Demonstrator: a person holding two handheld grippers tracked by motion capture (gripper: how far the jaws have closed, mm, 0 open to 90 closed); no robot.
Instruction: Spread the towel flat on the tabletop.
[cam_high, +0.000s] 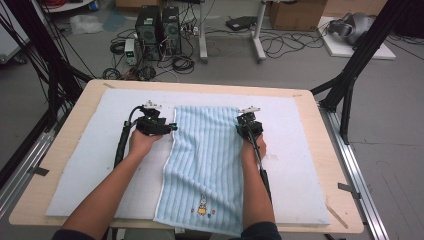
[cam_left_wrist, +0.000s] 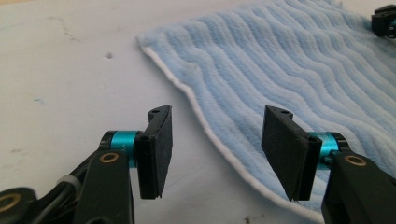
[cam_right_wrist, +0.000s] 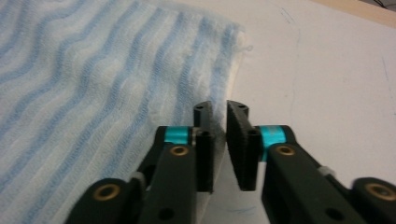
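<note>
A light blue striped towel lies lengthwise on a pale mat, with a small embroidered figure near its front end. My left gripper is at the towel's left edge. In the left gripper view my left gripper stands open, the towel's white hem running between the jaws without touching them. My right gripper is at the towel's right edge. In the right gripper view my right gripper has its jaws close together with a narrow gap, the towel's edge between them.
The mat covers most of a wooden table. Black frame posts stand at the table's far corners. Two computer towers, cables and a cardboard box are on the floor beyond. The other gripper appears far off across the towel.
</note>
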